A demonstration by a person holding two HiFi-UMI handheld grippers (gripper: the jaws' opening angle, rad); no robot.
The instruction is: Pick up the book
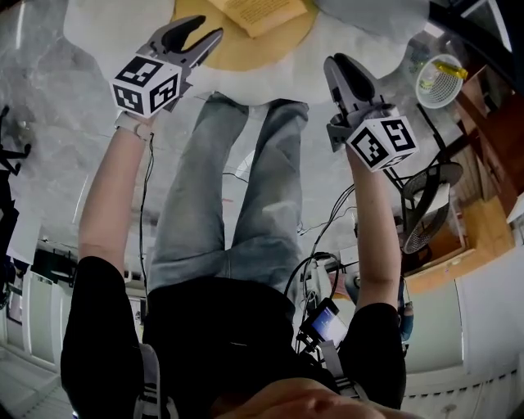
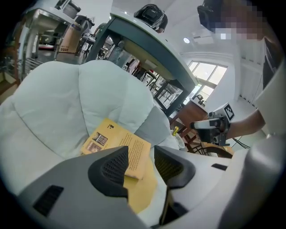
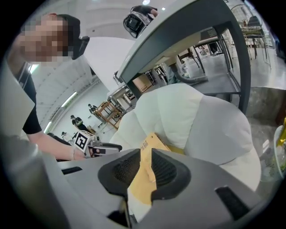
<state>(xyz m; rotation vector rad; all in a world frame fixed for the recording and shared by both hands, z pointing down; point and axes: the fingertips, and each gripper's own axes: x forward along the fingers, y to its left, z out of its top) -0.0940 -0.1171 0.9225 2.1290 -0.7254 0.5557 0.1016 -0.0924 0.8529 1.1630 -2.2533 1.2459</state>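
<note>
the book [image 1: 262, 12] is lying flat on a yellow pad [image 1: 237, 51] that is resting on a white cushion [image 2: 67, 103], ahead of and below both tongs and roughly between them. the left gripper [image 1: 209, 26] is hovering with its jaws standing well apart and nothing between the pads. in the left gripper view its opening is lining up with the book's near corner, but the jaws are not touching it. the right gripper [image 1: 336, 60] is hanging off to the other side with its jaws drawn together on nothing, and the book is showing only beyond the thin slit between them. the book's long axis is running diagonally away from the left gripper, with one short edge facing it. the left gripper is looking the nearer of the two, so the coming move is probably turning on bringing those spread jaws forward and down over that near edge. the soft pad may be giving way under any press.
</note>
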